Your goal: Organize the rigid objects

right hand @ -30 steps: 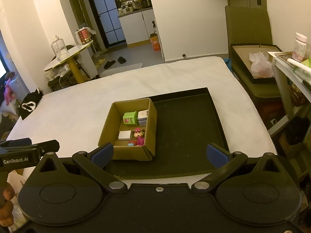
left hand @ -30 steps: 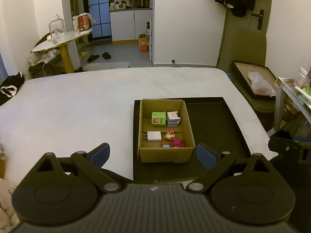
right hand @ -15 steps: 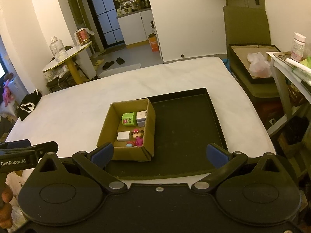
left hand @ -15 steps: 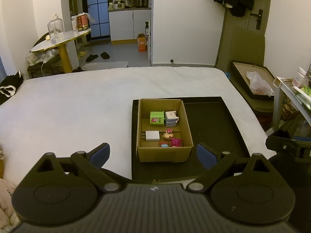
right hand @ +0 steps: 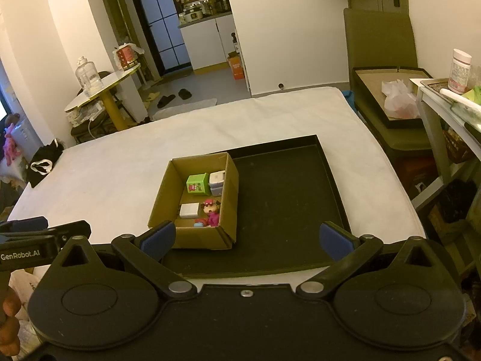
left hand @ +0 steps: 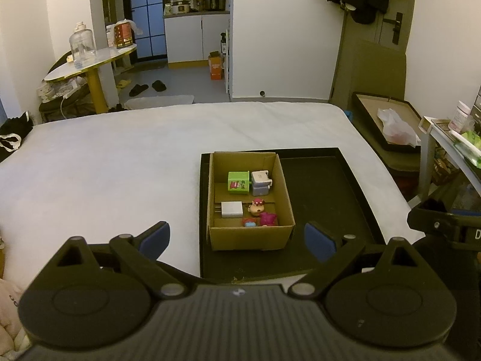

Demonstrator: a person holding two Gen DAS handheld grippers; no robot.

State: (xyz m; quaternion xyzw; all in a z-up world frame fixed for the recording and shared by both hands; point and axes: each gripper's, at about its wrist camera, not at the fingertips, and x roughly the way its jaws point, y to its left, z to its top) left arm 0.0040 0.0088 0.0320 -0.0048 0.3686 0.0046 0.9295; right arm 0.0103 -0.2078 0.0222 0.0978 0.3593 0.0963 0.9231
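Observation:
An open cardboard box (left hand: 249, 234) (right hand: 192, 237) stands on the left part of a black tray (left hand: 324, 186) (right hand: 285, 180) on a white surface. Inside the box lie a green cube (left hand: 238, 182) (right hand: 197, 183), a grey-white block (left hand: 260, 182) (right hand: 217, 182), a white charger (left hand: 231, 209) (right hand: 189, 210), a small brown-faced figure (left hand: 257, 206) (right hand: 210, 207) and a pink toy (left hand: 268, 218). My left gripper (left hand: 237, 237) is open, held back from the box with nothing between its blue pads. My right gripper (right hand: 246, 239) is open too, near the tray's front edge.
The white surface (left hand: 120, 162) stretches wide to the left and behind the tray. A shelf with bottles (right hand: 460, 72) stands at the right. A second tray holding a plastic bag (left hand: 393, 123) rests on a chair at the right. A round table (left hand: 90, 63) stands far left.
Both views have drifted slightly: the box sits a touch further left and closer in each. Both grippers stay open, and the objects in the box have not moved.

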